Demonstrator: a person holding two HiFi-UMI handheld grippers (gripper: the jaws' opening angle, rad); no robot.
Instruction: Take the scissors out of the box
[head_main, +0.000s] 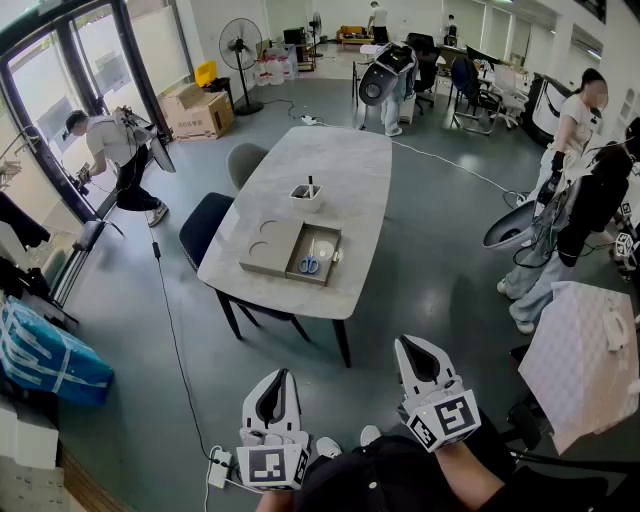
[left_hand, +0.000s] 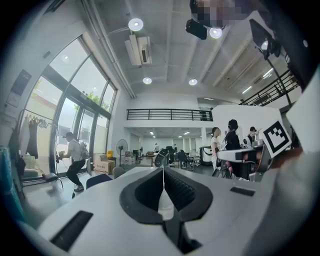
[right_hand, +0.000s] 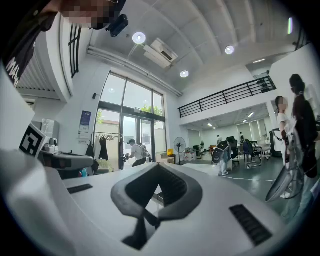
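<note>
Blue-handled scissors lie in the open tray of a flat grey box near the front end of the pale table. The box lid lies beside the tray on its left. Both grippers hang low at the bottom of the head view, well short of the table and above the floor. My left gripper is shut, and its tips meet with nothing between them. My right gripper is also shut and empty. Both point level toward the table.
A small white holder with a dark pen stands on the table behind the box. Two chairs sit at the table's left side. A power strip and its cable lie on the floor at the left. People stand at the right and left.
</note>
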